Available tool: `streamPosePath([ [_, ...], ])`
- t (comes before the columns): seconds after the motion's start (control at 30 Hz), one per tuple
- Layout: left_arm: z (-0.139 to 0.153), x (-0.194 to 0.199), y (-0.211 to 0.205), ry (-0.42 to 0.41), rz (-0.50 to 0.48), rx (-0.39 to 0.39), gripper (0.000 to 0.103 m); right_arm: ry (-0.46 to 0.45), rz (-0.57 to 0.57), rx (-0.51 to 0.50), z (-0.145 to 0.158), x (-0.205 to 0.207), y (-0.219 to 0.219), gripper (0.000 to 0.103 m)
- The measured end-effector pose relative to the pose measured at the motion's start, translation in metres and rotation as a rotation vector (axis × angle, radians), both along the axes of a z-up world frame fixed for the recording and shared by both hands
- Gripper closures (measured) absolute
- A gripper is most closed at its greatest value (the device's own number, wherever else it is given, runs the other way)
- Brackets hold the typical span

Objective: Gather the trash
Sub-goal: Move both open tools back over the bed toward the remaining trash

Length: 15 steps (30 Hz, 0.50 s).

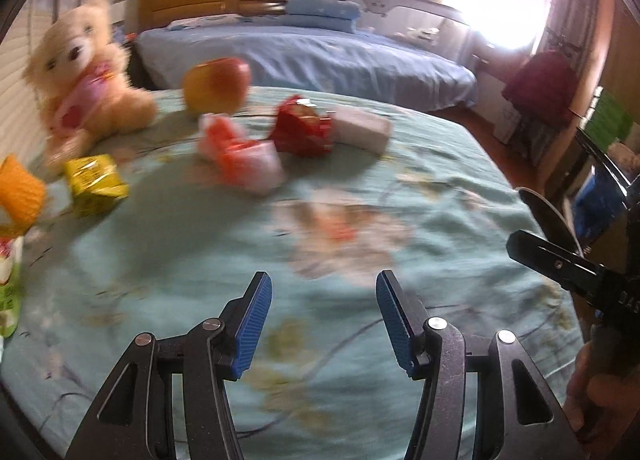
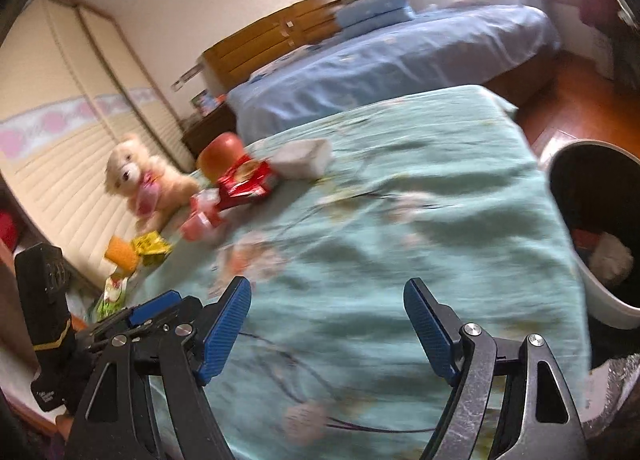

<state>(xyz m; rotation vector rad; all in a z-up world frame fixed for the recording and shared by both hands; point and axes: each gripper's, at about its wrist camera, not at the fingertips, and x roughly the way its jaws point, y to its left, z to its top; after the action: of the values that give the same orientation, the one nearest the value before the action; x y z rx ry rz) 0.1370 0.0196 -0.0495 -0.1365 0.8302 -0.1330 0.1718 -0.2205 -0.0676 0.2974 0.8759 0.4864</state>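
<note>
Trash lies at the far side of a teal floral bedspread: a red wrapper, a pink-and-white wrapper, a white pack, a yellow packet, an orange piece and a green-white packet. My left gripper hovers open over bare bedspread, well short of them, nothing between its blue pads. My right gripper is open and empty too, with the red wrapper far ahead on its left. A dark bin with a white wall stands off the bed's right edge, with some trash inside.
A teddy bear and an apple sit beside the trash. A second bed with blue sheets lies beyond, then a wooden headboard. A slatted wardrobe lines the left. Wooden floor shows past the bed's right edge.
</note>
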Motion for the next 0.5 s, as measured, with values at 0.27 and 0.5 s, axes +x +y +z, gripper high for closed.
streamPosePath([
  [0.27, 0.008, -0.009, 0.052, -0.001, 0.112, 0.033, 0.047, 0.017, 0.104, -0.022, -0.004, 0.004, 0.051, 0.023],
  [0.5, 0.004, -0.001, 0.091, 0.015, 0.192, 0.049, 0.046, 0.023, 0.192, -0.045, -0.006, 0.013, 0.097, 0.023],
])
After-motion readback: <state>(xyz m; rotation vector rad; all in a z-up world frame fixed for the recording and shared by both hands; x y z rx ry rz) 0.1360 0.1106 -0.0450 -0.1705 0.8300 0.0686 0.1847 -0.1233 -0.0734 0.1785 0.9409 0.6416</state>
